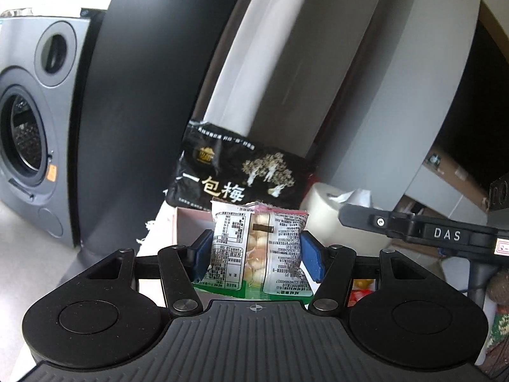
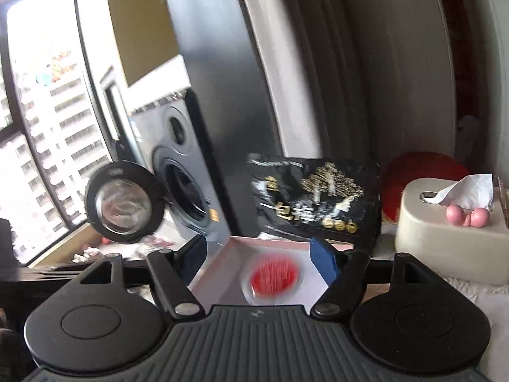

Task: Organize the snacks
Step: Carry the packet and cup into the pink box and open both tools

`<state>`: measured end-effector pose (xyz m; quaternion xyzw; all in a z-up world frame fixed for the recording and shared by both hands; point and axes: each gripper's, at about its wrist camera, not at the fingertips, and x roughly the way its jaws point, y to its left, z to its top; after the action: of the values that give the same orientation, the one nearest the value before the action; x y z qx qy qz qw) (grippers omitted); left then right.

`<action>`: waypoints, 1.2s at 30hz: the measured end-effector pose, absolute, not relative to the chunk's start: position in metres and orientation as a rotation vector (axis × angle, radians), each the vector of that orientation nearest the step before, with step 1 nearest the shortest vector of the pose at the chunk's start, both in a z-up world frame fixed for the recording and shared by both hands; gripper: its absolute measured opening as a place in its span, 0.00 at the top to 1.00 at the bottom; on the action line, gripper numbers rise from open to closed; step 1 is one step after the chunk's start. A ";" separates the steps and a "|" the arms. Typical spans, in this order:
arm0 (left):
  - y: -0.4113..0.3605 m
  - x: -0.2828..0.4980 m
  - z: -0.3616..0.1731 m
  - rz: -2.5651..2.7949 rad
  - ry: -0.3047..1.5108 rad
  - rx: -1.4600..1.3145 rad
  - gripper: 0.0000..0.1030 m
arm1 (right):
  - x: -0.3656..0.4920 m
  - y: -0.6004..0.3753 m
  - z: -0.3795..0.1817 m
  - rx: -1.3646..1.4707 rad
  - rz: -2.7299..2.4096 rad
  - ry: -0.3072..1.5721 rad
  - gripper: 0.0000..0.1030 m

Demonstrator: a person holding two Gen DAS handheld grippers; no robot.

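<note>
L gripper is pinching a small clear snack pack of pale round pieces btwn its blue pads, held upright w/ the printed back label facing the cam; prob kept vertical so it can drop edge-first into the pink-rimmed box below and ahead. R gripper is spread w/ nothing btwn the pads, hanging over that box. A red round snack lies on the box floor, blurred, so can't tell details. A big black plum bag stands propped behind the box's far rim, leaning against the wall, likely too large to lie flat inside. R gripper's arm shows in the L view off to the right, clear of the pack. Beige tissue holder sits beside the box on the worktop; washing machine off to the left. Judging by this: one item in, the pack is next.
</note>
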<state>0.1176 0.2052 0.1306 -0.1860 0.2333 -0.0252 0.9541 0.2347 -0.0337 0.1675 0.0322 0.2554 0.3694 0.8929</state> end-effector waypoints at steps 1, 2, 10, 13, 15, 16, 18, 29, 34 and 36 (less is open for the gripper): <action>0.206 0.124 0.127 -0.056 0.485 -0.382 0.38 | 0.238 -0.034 0.163 0.065 0.750 0.534 0.30; 0.209 0.130 0.123 -0.062 0.496 -0.386 0.38 | 0.240 -0.036 0.157 0.064 0.732 0.545 0.30; 0.169 0.183 0.082 -0.163 0.660 -0.240 0.38 | 0.217 -0.079 0.102 -0.046 0.618 0.569 0.30; 0.143 0.200 0.064 -0.253 0.757 -0.135 0.38 | 0.202 -0.088 0.083 -0.102 0.607 0.572 0.30; 0.130 0.204 0.052 -0.283 0.799 -0.060 0.37 | 0.194 -0.093 0.072 -0.102 0.620 0.591 0.30; 0.122 0.204 0.048 -0.263 0.811 0.001 0.36 | 0.191 -0.095 0.069 -0.094 0.626 0.594 0.30; 0.114 0.201 0.044 -0.170 0.791 0.087 0.36 | 0.184 -0.100 0.065 -0.076 0.633 0.590 0.30; 0.146 0.181 0.080 -0.041 0.583 -0.125 0.36 | 0.166 -0.118 0.052 -0.128 0.578 0.564 0.30; 0.116 0.155 0.095 -0.197 0.542 -0.143 0.36 | 0.157 -0.138 0.053 -0.193 0.489 0.526 0.30; 0.100 0.144 0.093 -0.248 0.542 -0.139 0.36 | 0.155 -0.146 0.052 -0.241 0.415 0.505 0.30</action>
<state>0.1439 0.0996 0.0934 -0.0685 0.2668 -0.1219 0.9536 0.1550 -0.1461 0.0516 -0.1178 0.2473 0.2032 0.9400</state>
